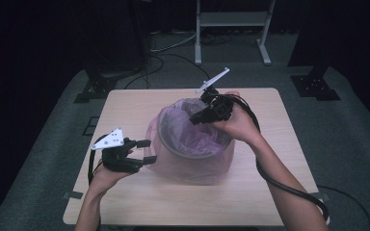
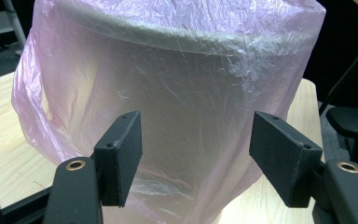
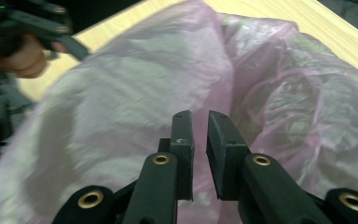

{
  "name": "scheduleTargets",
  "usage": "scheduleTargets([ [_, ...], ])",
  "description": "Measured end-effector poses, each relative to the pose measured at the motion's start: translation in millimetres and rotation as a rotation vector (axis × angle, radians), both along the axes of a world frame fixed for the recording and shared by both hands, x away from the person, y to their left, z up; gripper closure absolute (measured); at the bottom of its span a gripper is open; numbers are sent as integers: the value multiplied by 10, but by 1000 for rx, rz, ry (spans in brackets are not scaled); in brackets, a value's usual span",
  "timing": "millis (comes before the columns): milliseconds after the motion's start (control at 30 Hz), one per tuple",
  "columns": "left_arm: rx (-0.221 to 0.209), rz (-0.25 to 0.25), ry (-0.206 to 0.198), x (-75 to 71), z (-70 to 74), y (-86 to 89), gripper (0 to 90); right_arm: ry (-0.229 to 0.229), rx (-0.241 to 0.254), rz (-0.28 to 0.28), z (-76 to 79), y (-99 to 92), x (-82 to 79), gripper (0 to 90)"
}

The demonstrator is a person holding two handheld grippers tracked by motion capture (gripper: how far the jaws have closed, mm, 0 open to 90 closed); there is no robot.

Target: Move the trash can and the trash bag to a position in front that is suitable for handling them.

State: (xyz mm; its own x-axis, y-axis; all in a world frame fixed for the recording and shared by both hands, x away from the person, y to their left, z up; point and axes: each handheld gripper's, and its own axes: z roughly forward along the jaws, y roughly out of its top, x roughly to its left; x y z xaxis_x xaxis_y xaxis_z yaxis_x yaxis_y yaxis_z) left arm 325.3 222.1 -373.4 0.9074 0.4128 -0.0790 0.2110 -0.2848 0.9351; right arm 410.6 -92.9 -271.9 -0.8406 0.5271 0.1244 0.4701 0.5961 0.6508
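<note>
Pink bin liner [image 1: 192,159], thin, slippery film, is best pinched at the bin's rim; right gripper [image 1: 196,118] jaws nearly together above it, nothing visibly clamped, left gripper [image 1: 147,151] jaws apart beside it.

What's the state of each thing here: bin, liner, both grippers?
bin: upright on the table, lined.
pink bag: draped over the bin's rim and down its sides, crumpled.
left gripper: open, jaws facing the bag's side, not gripping.
right gripper: nearly shut over the bin's mouth; grip on film unclear.
</note>
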Motion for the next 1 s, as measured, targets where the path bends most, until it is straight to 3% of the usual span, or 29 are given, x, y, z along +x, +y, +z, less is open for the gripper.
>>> scheduleTargets([
  [167, -5, -5, 2, 0, -10, -7, 333, 15, -72, 8, -66, 215, 45, 816],
  [300, -1, -10, 3, -6, -15, -13, 333, 24, -107, 73, -125, 387, -28, 816],
  [667, -12, -24, -3, -12, 14, -53, 331, 72, -116, 213, -118, 653, -291, 825],
  [800, -15, -23, -6, -14, 17, -49, 326, 66, -125, 218, -88, 642, -323, 810],
  [1000, -18, -23, -9, -10, 13, -52, 326, 60, -75, 152, 6, 368, -208, 804],
])
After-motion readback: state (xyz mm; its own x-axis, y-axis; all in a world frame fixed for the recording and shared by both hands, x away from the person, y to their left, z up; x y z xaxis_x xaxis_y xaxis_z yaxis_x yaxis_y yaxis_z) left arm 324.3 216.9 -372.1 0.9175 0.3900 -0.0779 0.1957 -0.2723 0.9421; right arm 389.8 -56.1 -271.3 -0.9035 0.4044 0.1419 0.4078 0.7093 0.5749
